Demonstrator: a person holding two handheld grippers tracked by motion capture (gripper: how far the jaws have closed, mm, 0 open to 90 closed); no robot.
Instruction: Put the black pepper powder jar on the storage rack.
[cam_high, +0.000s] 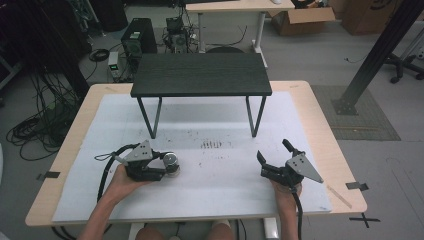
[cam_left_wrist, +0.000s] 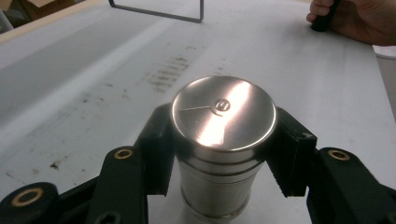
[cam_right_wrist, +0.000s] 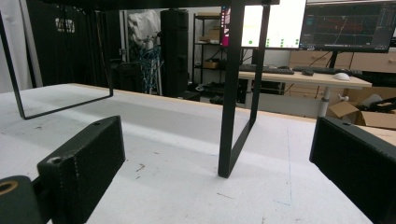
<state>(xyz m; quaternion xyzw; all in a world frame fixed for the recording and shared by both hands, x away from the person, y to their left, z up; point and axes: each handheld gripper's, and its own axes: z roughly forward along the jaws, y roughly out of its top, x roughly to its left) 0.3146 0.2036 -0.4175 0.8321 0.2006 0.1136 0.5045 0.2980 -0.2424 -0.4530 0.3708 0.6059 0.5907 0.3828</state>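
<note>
High view first: a steel canister (cam_high: 171, 162) is seen standing on the white mat (cam_high: 215, 200) of the worktop (cam_high: 320, 125), toward the front-left corner, with the left hand-held gripper (cam_high: 167, 165) laid in from the left and clamped around it. The right hand-held gripper (cam_high: 272, 156) is parked near the front-right corner, well apart from the canister, jaws spread and nothing between them. A small black shelf (cam_high: 200, 75) on thin legs is set across the back half of the mat, nothing on it.

Left gripper view: the canister (cam_left_wrist: 223, 140) is shown upright, lid on, and it's pinched between the two black pads (cam_left_wrist: 159, 149) just under the lid's rim. So that gripper is closed onto the canister, pads touching the wall on both sides. Whether the base is on the mat or a hair above it can't be told from here. The person's other hand (cam_left_wrist: 359, 21) is visible far off at the top right.

Right gripper view: jaws are held wide, only the mat and one shelf leg (cam_right_wrist: 229, 93) are seen ahead, nothing gripped.

Judging by all that, the grasp step looks done and the lift is what's in hand. The next move would probably call for a straight lift with the canister kept upright, since the grip sits high on a smooth, shiny wall and a slip could be expected if it's tilted. If the shelf is the target, its front edge has to be cleared first.
</note>
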